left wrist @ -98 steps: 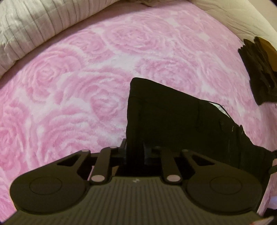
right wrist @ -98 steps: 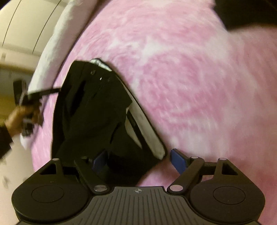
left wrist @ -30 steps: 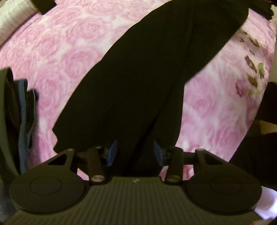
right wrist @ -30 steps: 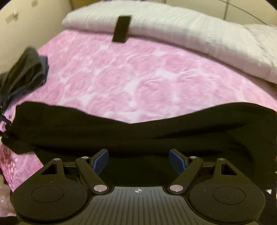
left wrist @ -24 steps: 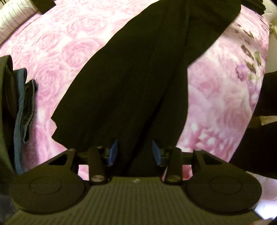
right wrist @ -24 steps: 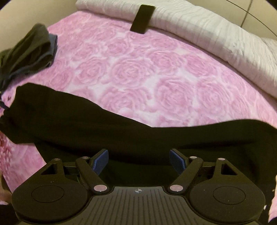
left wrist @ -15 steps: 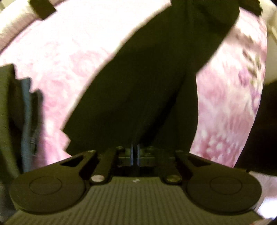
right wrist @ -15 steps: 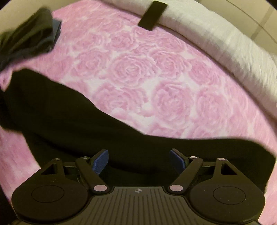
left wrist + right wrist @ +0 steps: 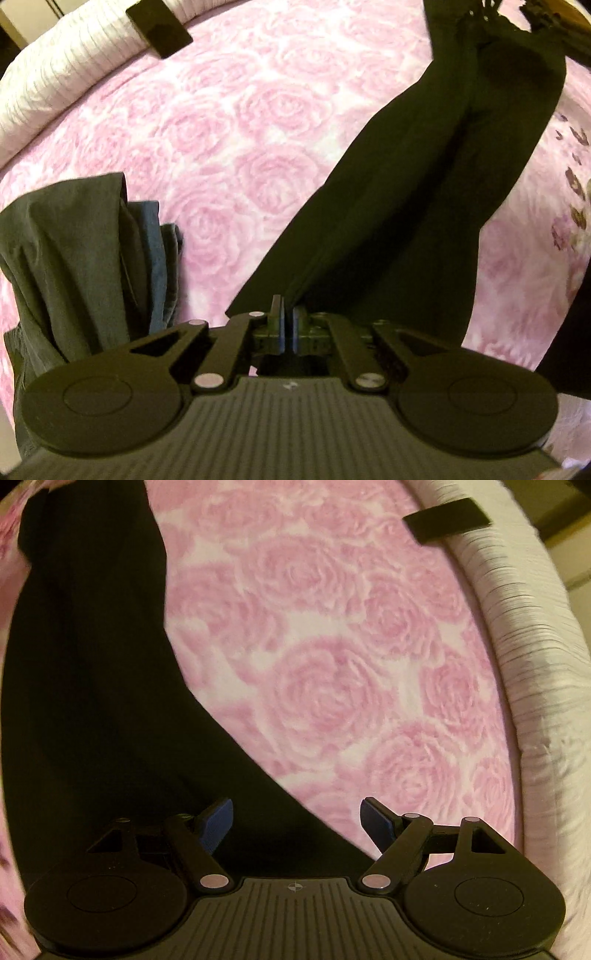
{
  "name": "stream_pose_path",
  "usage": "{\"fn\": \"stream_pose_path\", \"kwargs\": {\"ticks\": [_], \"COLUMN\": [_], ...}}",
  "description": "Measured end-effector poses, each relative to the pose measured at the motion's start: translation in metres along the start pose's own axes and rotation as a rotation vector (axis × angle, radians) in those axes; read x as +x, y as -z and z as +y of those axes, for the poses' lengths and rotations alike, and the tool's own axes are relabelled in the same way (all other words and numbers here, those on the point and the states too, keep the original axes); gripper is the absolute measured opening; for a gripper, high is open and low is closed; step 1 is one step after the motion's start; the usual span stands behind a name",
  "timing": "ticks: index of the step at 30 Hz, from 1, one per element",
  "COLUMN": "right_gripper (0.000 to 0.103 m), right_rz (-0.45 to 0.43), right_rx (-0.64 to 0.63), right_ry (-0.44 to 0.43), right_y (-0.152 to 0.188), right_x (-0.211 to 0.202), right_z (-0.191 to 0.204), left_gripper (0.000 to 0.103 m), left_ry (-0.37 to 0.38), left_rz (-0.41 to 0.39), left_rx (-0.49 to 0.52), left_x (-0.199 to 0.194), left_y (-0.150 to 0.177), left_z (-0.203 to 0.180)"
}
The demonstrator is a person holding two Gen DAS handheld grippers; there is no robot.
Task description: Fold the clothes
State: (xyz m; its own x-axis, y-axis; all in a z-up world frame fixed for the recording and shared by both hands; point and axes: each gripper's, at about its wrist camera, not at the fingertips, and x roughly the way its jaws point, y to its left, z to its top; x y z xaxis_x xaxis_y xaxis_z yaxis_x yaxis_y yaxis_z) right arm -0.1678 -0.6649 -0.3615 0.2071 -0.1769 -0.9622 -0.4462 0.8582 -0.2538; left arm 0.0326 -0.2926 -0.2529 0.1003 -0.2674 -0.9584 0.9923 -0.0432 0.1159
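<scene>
Black trousers (image 9: 424,177) lie stretched across the pink rose bedspread (image 9: 229,122), running from my left gripper (image 9: 287,321) up to the far right. My left gripper is shut on the near hem of the trousers. In the right wrist view the same trousers (image 9: 92,701) fill the left side, and my right gripper (image 9: 295,823) is open over their edge, with cloth between its blue pads (image 9: 218,821) but not clamped.
A pile of dark grey and blue clothes (image 9: 85,258) lies at the left by my left gripper. A white striped pillow (image 9: 55,77) with a black flat object (image 9: 159,27) on it lies along the bed's far edge, as the right wrist view (image 9: 532,657) also shows.
My left gripper has closed on the trouser hem; it was open a second ago. My right gripper has swung along the trousers and stays open.
</scene>
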Motion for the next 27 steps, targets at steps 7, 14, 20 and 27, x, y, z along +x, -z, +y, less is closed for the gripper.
{"fn": "stream_pose_path", "kwargs": {"ticks": [7, 14, 20, 27], "right_gripper": [0.072, 0.058, 0.025, 0.001], "right_rz": [0.118, 0.166, 0.207, 0.133], "right_rx": [-0.203, -0.321, -0.285, -0.138], "right_ry": [-0.156, -0.264, -0.325, -0.265], "right_y": [0.011, 0.008, 0.004, 0.015], "right_x": [0.044, 0.074, 0.085, 0.04], "right_z": [-0.035, -0.039, -0.05, -0.069], "left_gripper": [0.002, 0.002, 0.002, 0.002], "left_ry": [-0.003, -0.015, -0.019, -0.038], "left_rz": [0.051, 0.074, 0.083, 0.03], "left_rx": [-0.05, -0.084, -0.095, -0.181], "left_x": [0.004, 0.013, 0.017, -0.008], "left_y": [0.006, 0.015, 0.017, 0.001], "left_z": [-0.012, -0.023, -0.027, -0.005]}}
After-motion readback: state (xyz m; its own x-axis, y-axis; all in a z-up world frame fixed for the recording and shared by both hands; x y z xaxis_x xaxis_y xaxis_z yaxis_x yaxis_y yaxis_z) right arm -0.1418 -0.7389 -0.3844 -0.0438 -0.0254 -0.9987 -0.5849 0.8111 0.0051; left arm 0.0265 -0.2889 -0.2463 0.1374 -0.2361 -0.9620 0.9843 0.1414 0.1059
